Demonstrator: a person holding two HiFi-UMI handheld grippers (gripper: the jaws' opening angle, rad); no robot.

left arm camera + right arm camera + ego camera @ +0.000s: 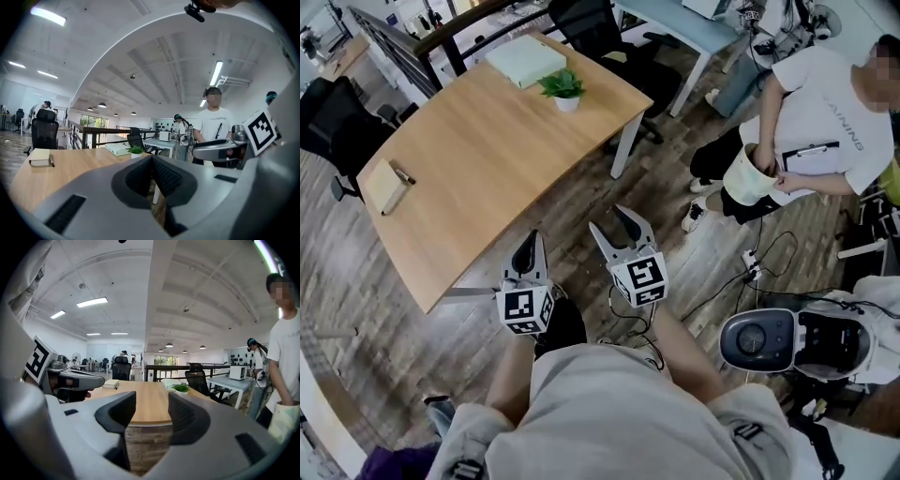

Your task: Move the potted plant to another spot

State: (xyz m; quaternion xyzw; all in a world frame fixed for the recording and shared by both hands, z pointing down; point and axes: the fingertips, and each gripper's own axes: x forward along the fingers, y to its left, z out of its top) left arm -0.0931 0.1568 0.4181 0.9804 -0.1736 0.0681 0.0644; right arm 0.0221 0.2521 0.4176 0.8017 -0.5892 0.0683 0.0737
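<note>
Both empty: left gripper [530, 244] jaws together, right gripper [610, 223] jaws part-open.

The table [487, 178] is bare across its middle and along its near edge. A plant [564, 89] and a box [525, 59] crowd the far right corner. A notebook [386, 186] lies by the left edge. A person [811, 131] stands well off the right edge.

Hidden or cut off, all three views

Left gripper view: only the leaves of the potted plant [136, 150] show above the tips of the left hand-held gripper [152, 157]; the pot is mostly behind them. Beyond the right hand-held gripper [152, 399], the plant is too small to show pot detail. The person [286, 357] to its right is cut off by the picture's edge. Head view: the hands holding both hand-held grippers are hidden.
</note>
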